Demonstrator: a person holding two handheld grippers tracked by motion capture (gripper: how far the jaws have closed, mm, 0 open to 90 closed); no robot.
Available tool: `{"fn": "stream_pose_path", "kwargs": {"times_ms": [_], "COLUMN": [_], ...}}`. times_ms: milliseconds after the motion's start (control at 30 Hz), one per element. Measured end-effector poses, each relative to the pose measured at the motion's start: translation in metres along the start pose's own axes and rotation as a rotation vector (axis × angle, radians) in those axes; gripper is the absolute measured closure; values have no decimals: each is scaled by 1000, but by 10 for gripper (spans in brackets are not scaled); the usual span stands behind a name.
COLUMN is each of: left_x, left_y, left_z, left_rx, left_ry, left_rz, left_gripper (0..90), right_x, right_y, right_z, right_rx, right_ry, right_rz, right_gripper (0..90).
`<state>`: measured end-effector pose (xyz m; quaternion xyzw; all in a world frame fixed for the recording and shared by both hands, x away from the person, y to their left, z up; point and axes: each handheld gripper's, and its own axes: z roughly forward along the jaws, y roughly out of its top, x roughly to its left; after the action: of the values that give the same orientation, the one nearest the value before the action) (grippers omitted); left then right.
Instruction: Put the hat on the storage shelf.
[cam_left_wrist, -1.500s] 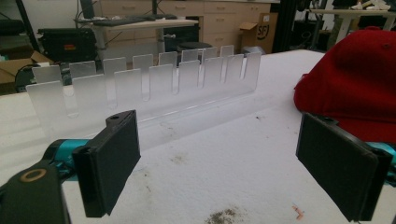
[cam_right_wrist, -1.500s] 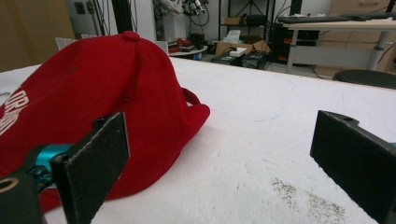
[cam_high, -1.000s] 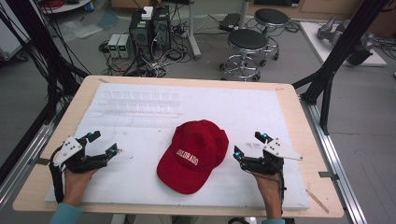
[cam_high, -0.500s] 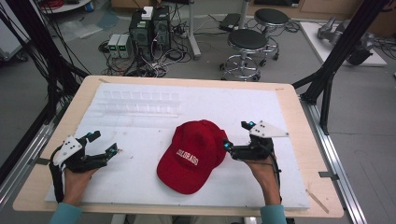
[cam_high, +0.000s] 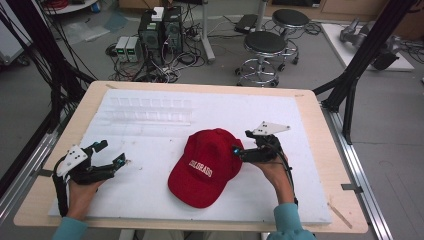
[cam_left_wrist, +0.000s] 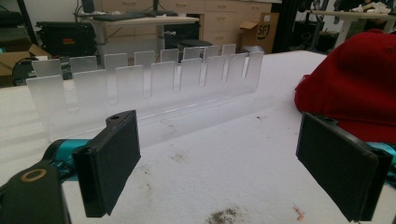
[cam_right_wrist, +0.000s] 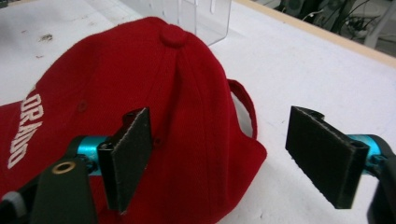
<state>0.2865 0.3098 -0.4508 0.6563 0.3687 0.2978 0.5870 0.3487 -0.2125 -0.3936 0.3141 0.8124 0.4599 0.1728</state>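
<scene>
- The right tongs (cam_high: 239, 151) sit at the back edge of the red cotton baseball cap (cam_high: 207, 167). Their jaws have just been narrowing but stand spread, with nothing pinched.
- The right gripper view looks between those tongs (cam_right_wrist: 219, 156) at the cap's (cam_right_wrist: 140, 93) crown button and rear strap loop; one pad overlaps the crown, the other hangs over bare foam.
- The left tongs (cam_high: 112, 156) rest spread and empty, well apart from the cap.
- The left gripper view shows the clear slotted acrylic rack (cam_left_wrist: 149, 88) standing upright, faint from above.
- The cap lies mid-front on the white foam-covered worktop (cam_high: 150, 200); its white lettering is readable from above.
</scene>
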Motion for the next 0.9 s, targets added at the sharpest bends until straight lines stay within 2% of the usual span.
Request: {"fn": "stream_pose_path", "kwargs": {"times_ms": [33,100,167,200,233,300,367,400,433,533,600,733,900], "left_x": [0,0,-1,-1,-1,-1,-1,-1,-1,0,0,0,0], "left_y": [0,0,0,0,0,0,0,0,0,0,0,0,0], "left_z": [0,0,0,0,0,0,0,0,0,0,0,0,0], "left_rx": [0,-1,-2,-2,-2,0,-1,-1,-2,0,0,-1,0], "left_ry": [-2,-3,-3,-3,-3,-3,-4,-4,-3,-4,-3,-3,-2], "left_rz": [0,3,4,4,4,4,4,4,4,3,1,0,-1], "left_gripper": [138,138,138,138,138,138,138,138,138,138,138,138,138], "right_x": [0,-1,-4,-4,-5,-5,-5,-5,-2,2,3,6,9], "right_y": [-1,-2,-5,-5,-6,-7,-8,-8,-7,-6,-6,-5,-2], "right_z": [2,2,3,3,5,6,10,10,11,11,12,12,9], "right_rx": [27,32,43,43,72,85,110,110,106,111,116,105,88], "right_ry": [-2,-3,9,9,28,31,39,39,51,54,68,67,86], "right_rz": [10,20,41,41,54,51,59,59,59,48,63,87,117], "right_gripper": [290,314,384,384,426,446,537,537,670,778,816,852,862]}}
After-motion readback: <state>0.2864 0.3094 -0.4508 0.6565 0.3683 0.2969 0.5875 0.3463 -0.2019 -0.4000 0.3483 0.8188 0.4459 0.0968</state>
